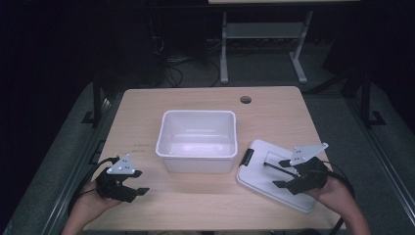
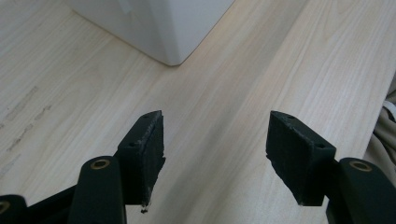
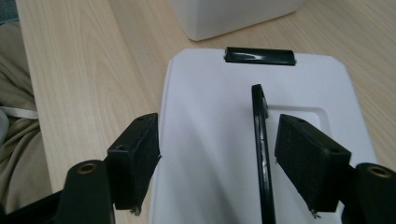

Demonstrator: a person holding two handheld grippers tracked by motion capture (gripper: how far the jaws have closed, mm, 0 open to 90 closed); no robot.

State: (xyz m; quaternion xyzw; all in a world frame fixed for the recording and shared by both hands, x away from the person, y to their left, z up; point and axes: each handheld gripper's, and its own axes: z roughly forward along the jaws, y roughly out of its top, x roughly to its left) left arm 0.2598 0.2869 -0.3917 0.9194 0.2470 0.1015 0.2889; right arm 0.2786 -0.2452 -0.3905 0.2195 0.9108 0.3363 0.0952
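On the surface (image 1: pixel 274 117), right of centre: white lid (image 1: pixel 266 169) lying flat, just beside the white bin (image 1: pixel 198 141), a small gap between them. Lid has a black latch (image 3: pixel 259 55) on the edge facing the bin and a black handle (image 3: pixel 261 154) standing upright on top. Right gripper (image 1: pixel 289 177) hovers over the lid, jaws wide, nothing held; in the right gripper view the handle sits between the jaws, close to the right-hand one, contact can't be told. Bin sits mid-surface, open top, looks empty. Left gripper (image 1: pixel 139 182) is over bare wood at the near left, well apart from the lid, jaws wide and empty; left gripper view shows a bin corner (image 2: pixel 175 51) ahead of it.
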